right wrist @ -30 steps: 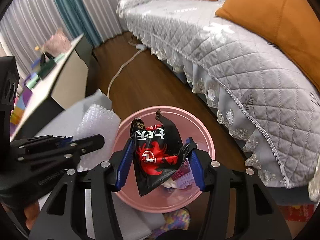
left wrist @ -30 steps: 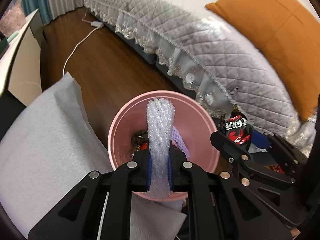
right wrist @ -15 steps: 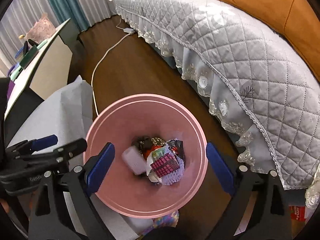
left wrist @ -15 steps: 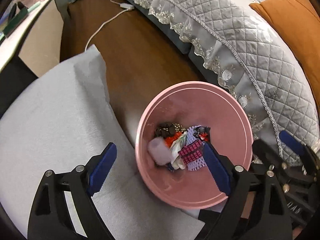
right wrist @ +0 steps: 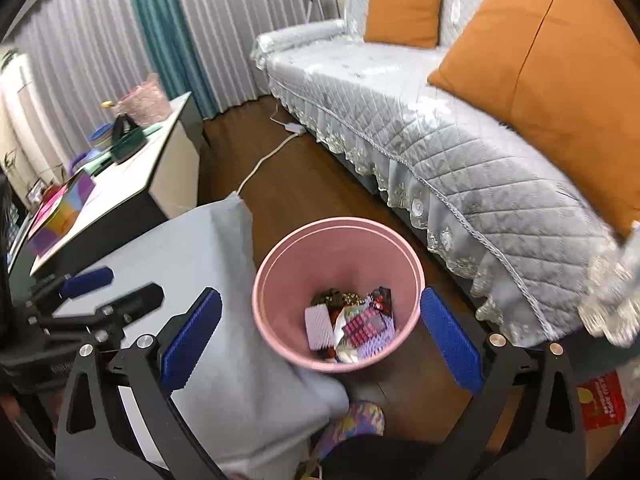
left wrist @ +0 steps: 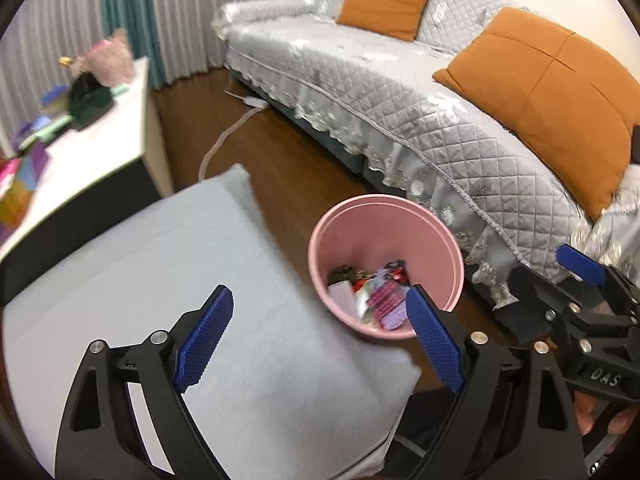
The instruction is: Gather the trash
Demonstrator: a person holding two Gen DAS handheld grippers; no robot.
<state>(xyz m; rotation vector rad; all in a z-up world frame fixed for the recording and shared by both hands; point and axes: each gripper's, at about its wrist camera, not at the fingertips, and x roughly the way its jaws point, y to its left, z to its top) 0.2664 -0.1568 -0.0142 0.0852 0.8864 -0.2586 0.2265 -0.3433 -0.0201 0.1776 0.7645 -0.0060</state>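
Left gripper [left wrist: 320, 340] and right gripper [right wrist: 320, 340]: both spread wide, holding nothing, above the round pink plastic bin [right wrist: 280, 344] on the wood floor. Crumpled wrappers and white foam netting [right wrist: 352, 330] lie at its bottom; likely light, soft, crushable, so pinch any loose fold.

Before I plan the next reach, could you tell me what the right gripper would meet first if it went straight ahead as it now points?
Probably the pink trash bin: the open right gripper frames its mouth, so it would likely enter and meet the wrappers inside, though depth is unclear.
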